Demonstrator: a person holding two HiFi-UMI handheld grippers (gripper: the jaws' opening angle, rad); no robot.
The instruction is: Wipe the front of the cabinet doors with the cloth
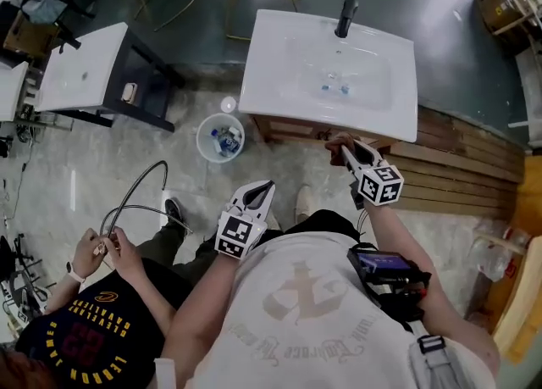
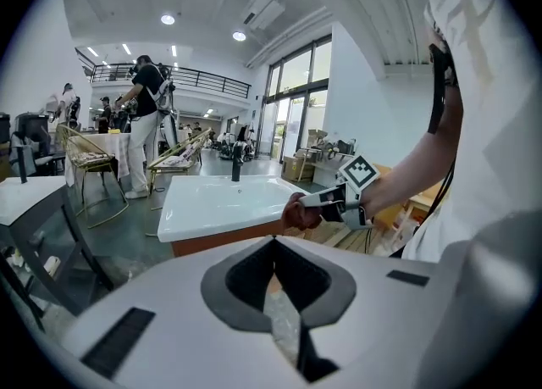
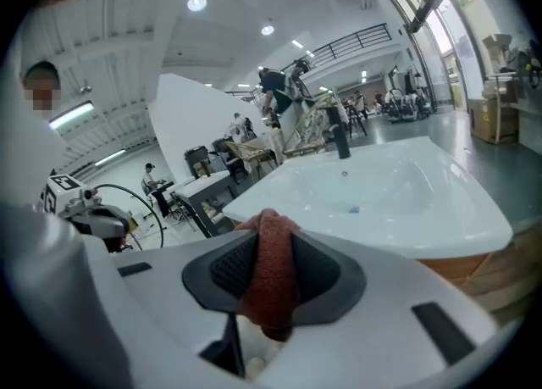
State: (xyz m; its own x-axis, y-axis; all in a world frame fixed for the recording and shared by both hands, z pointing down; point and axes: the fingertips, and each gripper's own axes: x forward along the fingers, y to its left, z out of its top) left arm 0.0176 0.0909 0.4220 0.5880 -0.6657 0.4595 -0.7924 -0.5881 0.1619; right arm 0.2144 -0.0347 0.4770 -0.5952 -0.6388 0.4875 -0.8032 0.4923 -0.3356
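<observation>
Nearest the body, the left tool is held idle with its jaws brought together on nothing, drawn back, it is judged, so that the working side is left unobstructed; ahead of it, the right tool is closed on the rust-red cloth, a fold being pinched between the pads so that loose fabric projects beyond the tips as the wiping face. The cloth is presented at the upper edge of the wooden cabinet front, just under the overhanging white basin; whether contact is made cannot be told; the doors below are largely hidden by the basin.
</observation>
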